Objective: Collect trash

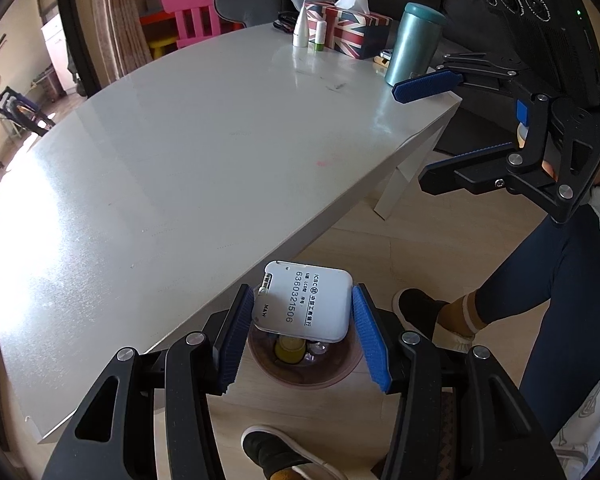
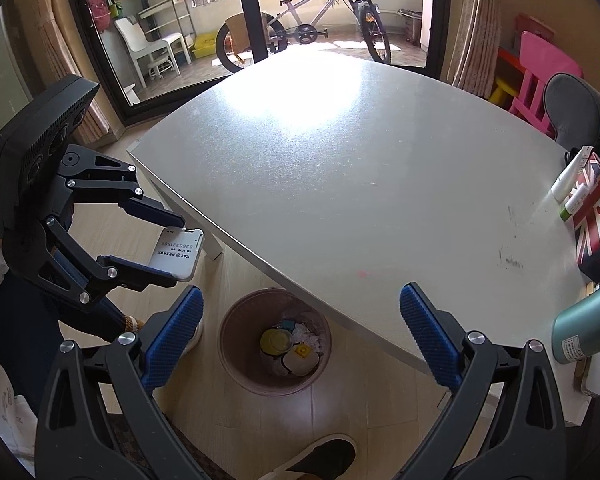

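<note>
My left gripper (image 1: 302, 320) is shut on a flat white ICBC device (image 1: 302, 302) with a printed number, holding it in the air above a round pink trash bin (image 1: 340, 372) on the floor beside the table. The bin (image 2: 236, 320) holds a yellow lid and crumpled bits. In the right wrist view the left gripper (image 2: 172, 248) holds the white device (image 2: 178, 254) to the left of the table corner. My right gripper (image 2: 302, 332) is open and empty above the bin; it also shows in the left wrist view (image 1: 428, 132) near the table's far corner.
A white table (image 2: 360, 184) carries a Union Jack tissue box (image 1: 348, 28), a teal thermos (image 1: 414, 44) and small white tubes (image 1: 302, 28) at one end. The person's legs and shoes (image 1: 432, 312) are next to the bin. A bicycle (image 2: 312, 20) stands beyond the table.
</note>
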A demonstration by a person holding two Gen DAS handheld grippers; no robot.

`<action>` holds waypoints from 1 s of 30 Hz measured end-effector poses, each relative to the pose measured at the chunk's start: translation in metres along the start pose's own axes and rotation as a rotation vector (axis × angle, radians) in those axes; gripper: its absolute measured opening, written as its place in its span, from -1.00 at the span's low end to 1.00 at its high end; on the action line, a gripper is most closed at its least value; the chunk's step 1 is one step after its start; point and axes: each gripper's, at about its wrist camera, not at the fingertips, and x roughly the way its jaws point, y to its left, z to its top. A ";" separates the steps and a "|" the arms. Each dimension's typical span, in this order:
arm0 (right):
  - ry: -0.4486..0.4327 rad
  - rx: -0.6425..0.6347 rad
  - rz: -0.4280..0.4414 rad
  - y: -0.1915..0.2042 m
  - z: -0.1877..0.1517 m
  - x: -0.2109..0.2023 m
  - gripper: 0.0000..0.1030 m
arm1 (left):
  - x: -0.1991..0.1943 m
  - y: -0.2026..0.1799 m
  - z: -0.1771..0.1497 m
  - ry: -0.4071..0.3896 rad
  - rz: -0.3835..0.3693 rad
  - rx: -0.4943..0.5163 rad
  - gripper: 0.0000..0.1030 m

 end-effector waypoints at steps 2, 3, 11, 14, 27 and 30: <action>-0.002 0.009 -0.004 -0.003 -0.001 -0.002 0.89 | 0.001 0.000 0.000 0.001 -0.003 0.003 -0.03; -0.003 0.013 -0.006 -0.005 -0.001 -0.002 0.89 | 0.001 0.000 0.000 0.001 -0.003 0.004 -0.03; -0.009 0.026 -0.009 -0.007 -0.004 -0.005 0.89 | 0.000 -0.001 0.003 -0.007 -0.003 0.008 -0.03; -0.010 0.026 -0.009 -0.006 -0.004 -0.006 0.89 | 0.000 -0.001 0.003 -0.015 -0.001 0.007 0.09; -0.008 0.030 -0.013 -0.006 -0.001 -0.007 0.89 | -0.006 0.008 0.006 -0.061 0.030 -0.041 0.86; -0.010 0.029 -0.012 -0.006 -0.001 -0.007 0.89 | -0.007 0.010 0.006 -0.062 0.036 -0.051 0.86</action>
